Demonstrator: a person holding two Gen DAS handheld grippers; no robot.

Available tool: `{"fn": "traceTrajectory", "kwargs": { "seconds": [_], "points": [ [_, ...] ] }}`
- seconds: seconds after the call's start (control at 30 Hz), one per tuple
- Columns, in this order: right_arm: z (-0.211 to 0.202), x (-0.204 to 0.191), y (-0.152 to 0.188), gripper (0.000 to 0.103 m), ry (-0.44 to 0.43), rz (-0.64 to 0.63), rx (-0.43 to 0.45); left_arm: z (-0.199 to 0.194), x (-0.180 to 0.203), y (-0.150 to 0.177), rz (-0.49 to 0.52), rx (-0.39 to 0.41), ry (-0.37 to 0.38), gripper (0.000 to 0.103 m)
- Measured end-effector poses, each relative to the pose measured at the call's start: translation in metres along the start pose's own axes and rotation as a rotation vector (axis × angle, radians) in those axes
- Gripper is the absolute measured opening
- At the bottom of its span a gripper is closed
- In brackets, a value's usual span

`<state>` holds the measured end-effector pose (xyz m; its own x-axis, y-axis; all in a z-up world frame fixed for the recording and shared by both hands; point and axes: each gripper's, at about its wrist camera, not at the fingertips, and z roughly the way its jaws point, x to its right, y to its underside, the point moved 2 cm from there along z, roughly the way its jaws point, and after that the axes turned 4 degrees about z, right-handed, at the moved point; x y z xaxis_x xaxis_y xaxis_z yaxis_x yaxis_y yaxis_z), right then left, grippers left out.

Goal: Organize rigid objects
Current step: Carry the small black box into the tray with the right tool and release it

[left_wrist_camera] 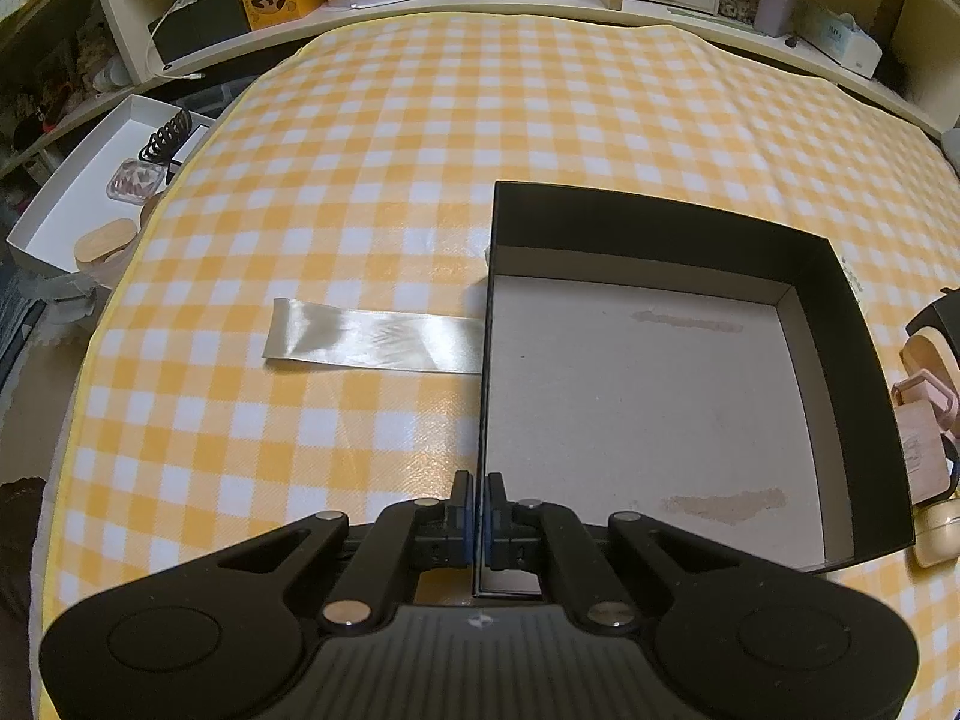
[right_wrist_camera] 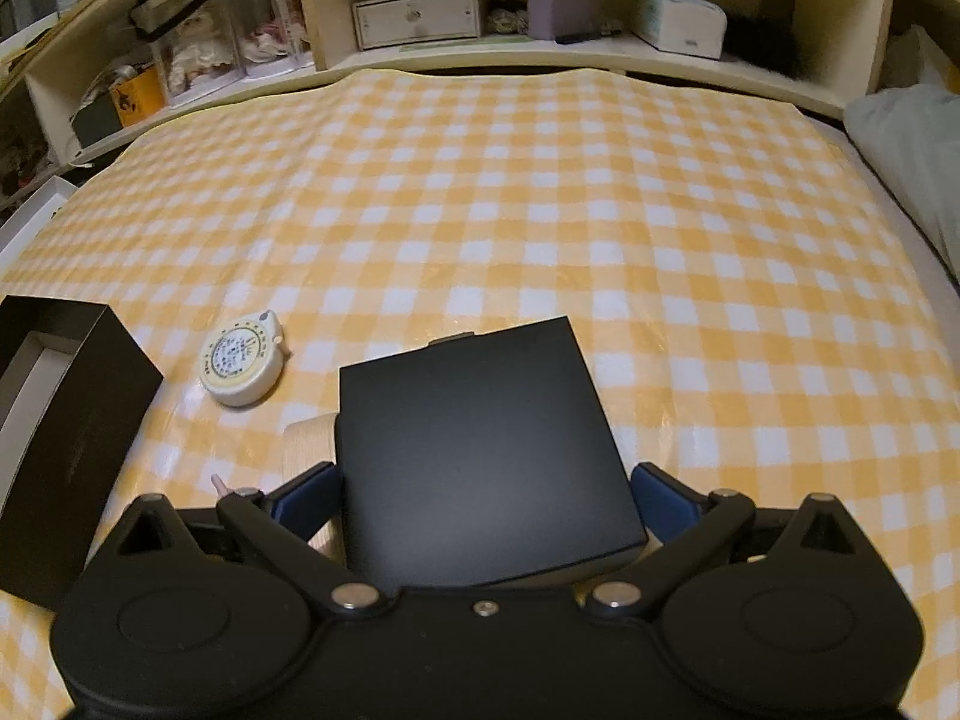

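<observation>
Surface: desk covered by a yellow-and-white checked cloth, glossy, lying flat with slight ripples.
Open black box: black box with a grey bare floor, standing on the cloth towards the desk's near right part in the left wrist view; in the right wrist view its corner shows at the left edge.
Left gripper: left gripper clenched on the near left wall of the black box, the thin wall pinched between its blue pads.
Ribbon: pale satin ribbon lying flat on the cloth, running out leftwards from the box's left wall.
Right gripper: right gripper with its blue fingers spread wide either side of a flat black lid; the fingers sit close against its two side edges, but whether they press on it cannot be told.
Black lid: tilted slightly, over a pale wooden item that shows at its left edge.
Tape measure: round cream tape measure on the cloth, between the black box and the lid, apart from both.
White tray: open white tray beyond the desk's left edge, holding small items.
Shelving: cream shelves along the desk's far edge, with a tissue box and a small drawer unit.
</observation>
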<state>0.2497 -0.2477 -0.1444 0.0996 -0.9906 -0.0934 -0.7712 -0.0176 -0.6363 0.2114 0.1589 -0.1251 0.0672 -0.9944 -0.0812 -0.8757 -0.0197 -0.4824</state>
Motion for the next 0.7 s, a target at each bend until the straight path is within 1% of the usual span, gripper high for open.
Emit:
{"fn": "traceTrajectory", "kwargs": {
  "seconds": [0.17, 0.27, 0.33, 0.43, 0.5, 0.53, 0.63, 0.7],
  "points": [
    [-0.004, 0.009, -0.004, 0.103, 0.137, 0.029, 0.014, 0.0, -0.001, -0.001, -0.003, 0.003, 0.001, 0.003],
    [-0.005, 0.007, -0.003, 0.103, 0.158, 0.002, 0.015, 0.0, -0.001, -0.001, -0.006, 0.002, 0.003, 0.003],
    [-0.002, 0.003, -0.001, 0.103, 0.176, -0.022, -0.003, 0.0, -0.001, -0.001, -0.008, 0.002, 0.005, 0.003],
    [0.003, -0.002, 0.005, 0.102, 0.174, -0.041, -0.025, 0.0, -0.001, -0.001, -0.013, 0.004, 0.008, 0.003],
    [0.001, -0.001, 0.003, 0.101, 0.171, -0.019, -0.029, 0.0, -0.002, -0.001, -0.016, 0.004, 0.012, 0.003],
    [-0.002, 0.001, 0.001, 0.101, 0.172, 0.007, -0.025, 0.0, -0.002, -0.001, -0.018, 0.003, 0.014, 0.003],
    [-0.018, 0.005, -0.007, 0.101, 0.172, 0.115, 0.03, 0.001, -0.003, 0.0, -0.014, 0.002, 0.015, 0.003],
    [-0.034, 0.002, -0.013, 0.1, 0.122, 0.19, 0.065, 0.002, -0.001, -0.001, -0.001, -0.001, 0.011, 0.003]
  ]
}}
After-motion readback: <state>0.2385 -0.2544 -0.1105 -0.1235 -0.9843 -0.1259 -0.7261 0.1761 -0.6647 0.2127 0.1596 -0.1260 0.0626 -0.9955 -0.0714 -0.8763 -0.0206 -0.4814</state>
